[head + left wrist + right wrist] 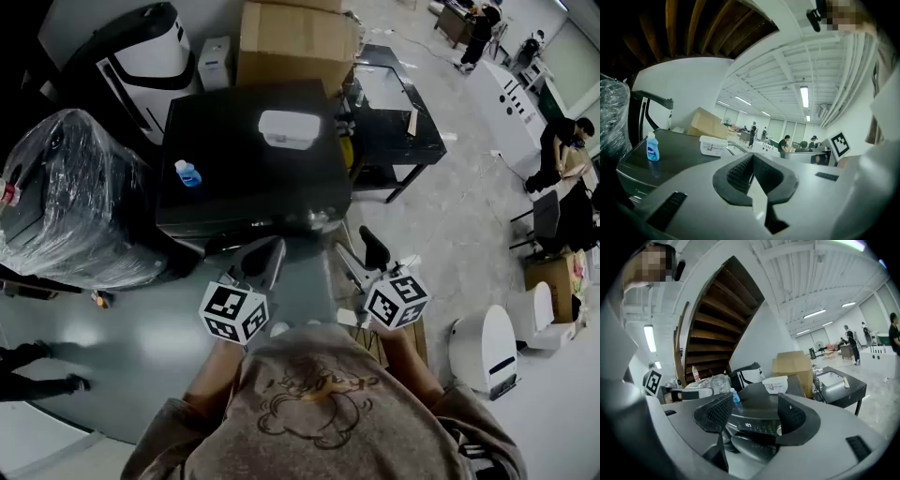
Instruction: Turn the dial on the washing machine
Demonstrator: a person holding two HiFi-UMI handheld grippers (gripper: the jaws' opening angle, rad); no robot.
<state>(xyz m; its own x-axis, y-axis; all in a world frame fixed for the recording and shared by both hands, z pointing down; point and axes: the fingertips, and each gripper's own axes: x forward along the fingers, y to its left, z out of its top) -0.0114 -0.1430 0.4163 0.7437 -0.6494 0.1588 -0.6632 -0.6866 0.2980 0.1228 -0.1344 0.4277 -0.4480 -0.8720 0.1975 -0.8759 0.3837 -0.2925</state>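
The glossy black top of the washing machine [246, 169] carries a small blue plastic bottle [187, 173] with a white cap near its left edge. A white rectangular plastic tub [289, 128] is set toward its back edge. White digits [746, 425] are shown lit on the machine's dark front panel. The light grey left gripper [752, 159] and the light grey right gripper [754, 411] are lined with black, finely ribbed pads [715, 411]. Black-and-white square markers are borne on each white cube [233, 312]. A plain brown cardboard box [292, 42] is seen beyond the back edge.
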